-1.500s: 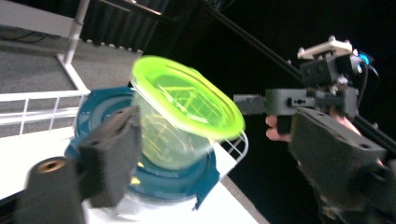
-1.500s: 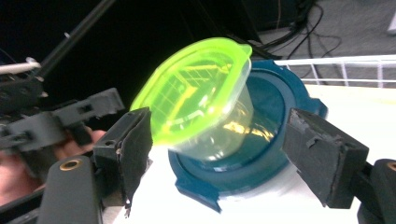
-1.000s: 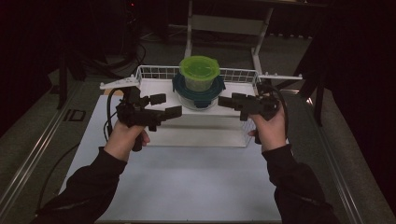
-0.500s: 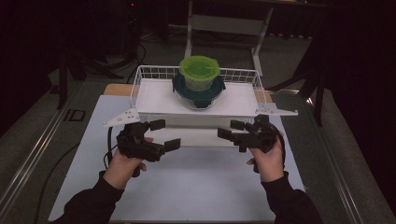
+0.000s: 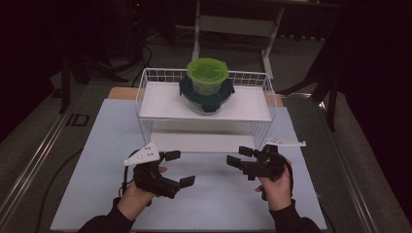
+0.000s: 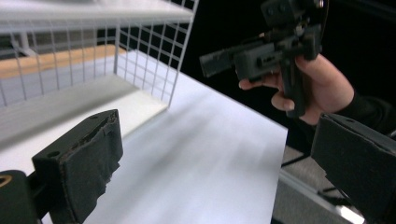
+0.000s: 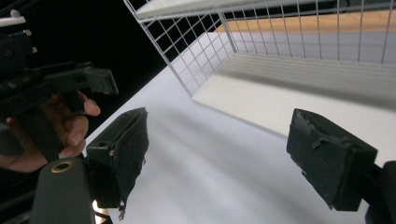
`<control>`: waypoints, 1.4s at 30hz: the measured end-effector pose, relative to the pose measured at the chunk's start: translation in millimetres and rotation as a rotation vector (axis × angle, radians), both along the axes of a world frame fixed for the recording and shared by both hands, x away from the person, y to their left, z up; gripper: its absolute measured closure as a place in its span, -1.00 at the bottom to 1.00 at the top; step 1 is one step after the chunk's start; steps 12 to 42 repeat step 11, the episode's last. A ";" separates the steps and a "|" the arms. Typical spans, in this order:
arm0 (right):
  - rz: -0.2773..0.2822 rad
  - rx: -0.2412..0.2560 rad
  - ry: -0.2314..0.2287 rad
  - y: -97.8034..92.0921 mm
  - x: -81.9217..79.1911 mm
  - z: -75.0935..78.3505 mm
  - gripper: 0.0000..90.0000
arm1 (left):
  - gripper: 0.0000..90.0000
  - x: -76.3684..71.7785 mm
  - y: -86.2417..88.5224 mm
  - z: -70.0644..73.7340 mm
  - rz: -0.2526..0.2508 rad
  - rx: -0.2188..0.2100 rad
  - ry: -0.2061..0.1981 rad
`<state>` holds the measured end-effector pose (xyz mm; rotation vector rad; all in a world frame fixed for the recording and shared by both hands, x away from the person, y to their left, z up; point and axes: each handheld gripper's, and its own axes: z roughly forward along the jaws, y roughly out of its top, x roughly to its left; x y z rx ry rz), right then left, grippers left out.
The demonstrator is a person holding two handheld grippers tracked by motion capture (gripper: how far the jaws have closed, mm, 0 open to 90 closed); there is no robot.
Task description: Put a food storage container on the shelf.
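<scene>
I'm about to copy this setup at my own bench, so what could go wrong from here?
The green-lidded container sits stacked on a dark-lidded bowl on the wire rack; a nudge might topple it. The stack stands toward the rack's back, so either open gripper, left or right, must reach over the wire rim and could snag it. The rack appears to stand loose on the table, so it may slide.
</scene>
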<state>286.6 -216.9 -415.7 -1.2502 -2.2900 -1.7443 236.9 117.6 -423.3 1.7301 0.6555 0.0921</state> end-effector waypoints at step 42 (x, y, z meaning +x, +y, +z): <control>-0.007 -0.021 0.003 -0.8 -4.4 -18.6 -0.55 | -0.96 -7.8 -2.5 -12.1 -0.011 0.013 -0.027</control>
